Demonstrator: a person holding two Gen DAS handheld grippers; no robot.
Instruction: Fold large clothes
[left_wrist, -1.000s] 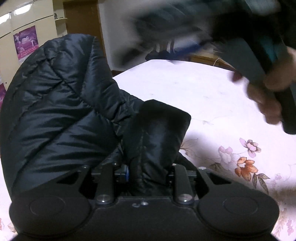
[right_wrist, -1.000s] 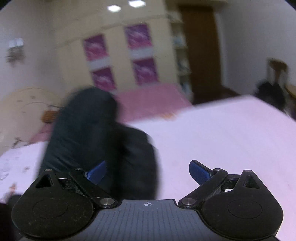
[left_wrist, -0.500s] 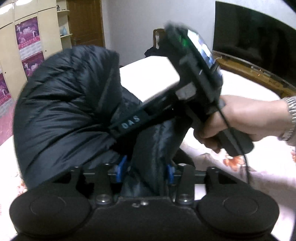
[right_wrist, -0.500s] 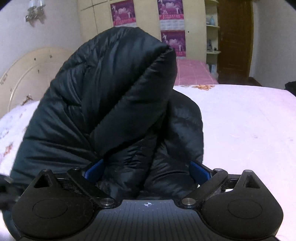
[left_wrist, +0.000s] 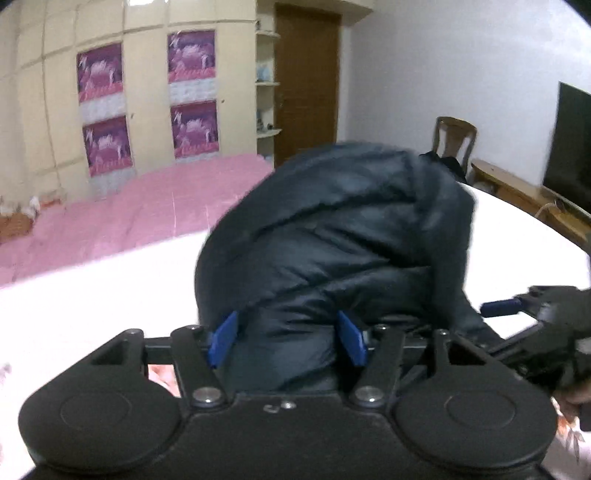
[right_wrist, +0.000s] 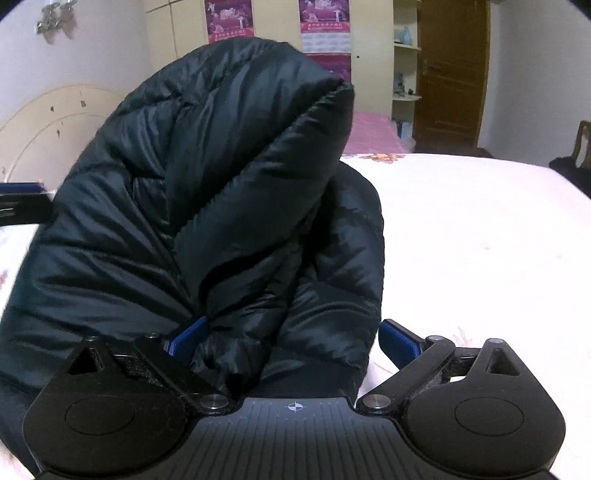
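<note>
A black puffy jacket (left_wrist: 332, 236) stands bunched in a mound on the white floral bed sheet (left_wrist: 74, 306). My left gripper (left_wrist: 286, 338) has its jaws opening, with a fold of the jacket filling the gap between the blue pads. In the right wrist view the jacket (right_wrist: 221, 184) rises tall and close. My right gripper (right_wrist: 291, 339) is wide open around its lower fold; the right pad stands just clear of the fabric. The right gripper's blue fingertip (left_wrist: 498, 306) shows at the right edge of the left wrist view, held by a hand.
A pink bedspread (left_wrist: 129, 221) lies beyond the white sheet. Behind it are a cream wardrobe with purple posters (left_wrist: 192, 107) and a brown door (left_wrist: 306, 85). A wooden chair (left_wrist: 454, 140) and a dark TV (left_wrist: 572, 147) stand at right. A cream headboard (right_wrist: 48, 129) is at left.
The left jaws have widened around the jacket fold, and the left view has swung towards the wardrobe. The right gripper came down from above the bed and now straddles the jacket.
</note>
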